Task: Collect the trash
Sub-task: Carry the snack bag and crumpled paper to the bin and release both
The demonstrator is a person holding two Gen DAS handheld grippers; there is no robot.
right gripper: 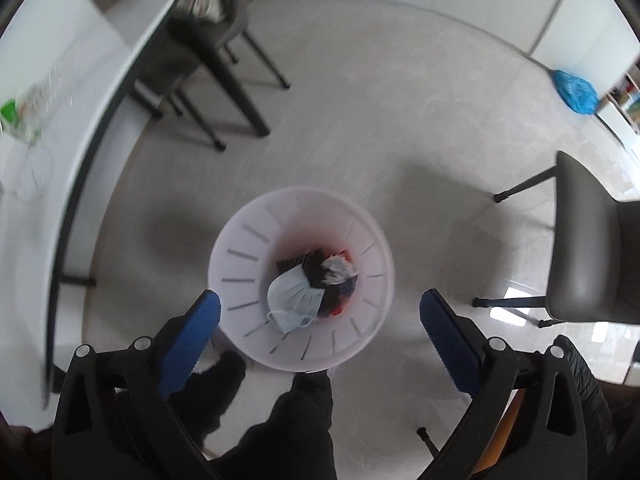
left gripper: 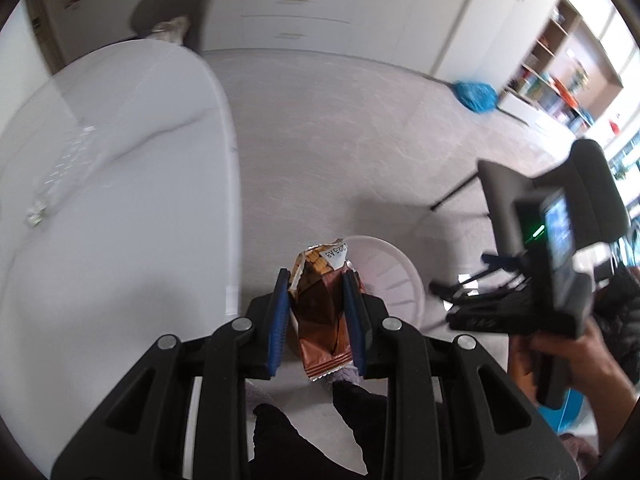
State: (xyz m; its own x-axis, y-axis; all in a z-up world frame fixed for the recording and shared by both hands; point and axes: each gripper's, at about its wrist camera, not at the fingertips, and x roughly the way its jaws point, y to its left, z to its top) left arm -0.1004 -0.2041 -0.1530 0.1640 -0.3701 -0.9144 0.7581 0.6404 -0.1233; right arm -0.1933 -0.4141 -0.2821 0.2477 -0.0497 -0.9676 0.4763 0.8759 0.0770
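My left gripper [left gripper: 316, 292] is shut on a brown and orange snack wrapper [left gripper: 320, 308], held over the floor beside the white table. Just beyond it sits the white slotted trash bin [left gripper: 396, 276]. In the right wrist view my right gripper [right gripper: 320, 312] stands wide open above that bin [right gripper: 240, 256], with nothing between its blue fingers [right gripper: 188, 336]. Inside the bin lie a pale blue face mask [right gripper: 294, 296] and dark crumpled trash [right gripper: 332, 276]. The right gripper's body [left gripper: 560, 264], held by a hand [left gripper: 580, 364], appears at the right of the left wrist view.
A white table [left gripper: 120, 184] runs along the left, with small scraps [left gripper: 36, 216] and a green item [right gripper: 10, 110] on it. Dark chairs stand at the far left [right gripper: 208, 36] and at the right [right gripper: 592, 252]. A blue bag [right gripper: 576, 90] lies by the far wall. Dark trouser legs [right gripper: 280, 420] are below.
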